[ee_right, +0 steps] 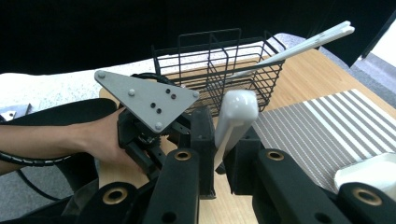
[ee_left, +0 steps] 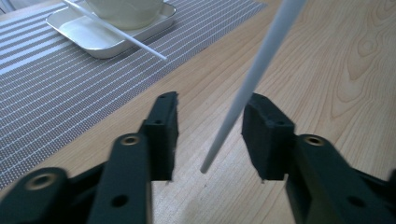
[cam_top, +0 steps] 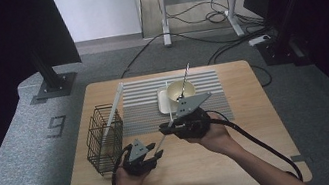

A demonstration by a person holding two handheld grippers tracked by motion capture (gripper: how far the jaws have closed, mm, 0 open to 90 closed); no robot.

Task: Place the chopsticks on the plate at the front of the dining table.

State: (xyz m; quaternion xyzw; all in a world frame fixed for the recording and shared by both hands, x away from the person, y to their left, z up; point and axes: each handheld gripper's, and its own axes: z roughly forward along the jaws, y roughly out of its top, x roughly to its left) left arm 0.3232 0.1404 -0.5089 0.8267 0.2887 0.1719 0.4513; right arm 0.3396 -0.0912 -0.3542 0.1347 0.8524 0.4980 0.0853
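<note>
High view: a wooden table [cam_top: 244, 155] carries a striped mat [cam_top: 144, 106], a black wire basket [cam_top: 104, 140] at its left with a white stick leaning out, and a cream bowl [cam_top: 181, 90] on a small tray [cam_top: 163, 104]. A painted "9" marks the grey floor left of the table. The right gripper [cam_top: 171, 128] pinches a white chopstick [cam_top: 161, 144] whose lower end slants down to the left gripper [cam_top: 159, 155]. Left gripper view: the chopstick [ee_left: 252, 84] hangs between the half-spread jaws, nearer one pad, not clearly clamped; another stick [ee_left: 116, 33] leans from the tray [ee_left: 88, 39] onto the mat [ee_left: 56, 84]. Right gripper view: the jaws press on the chopstick's thick end [ee_right: 233, 116]; the basket [ee_right: 219, 74] and the left gripper [ee_right: 144, 100] lie beyond.
</note>
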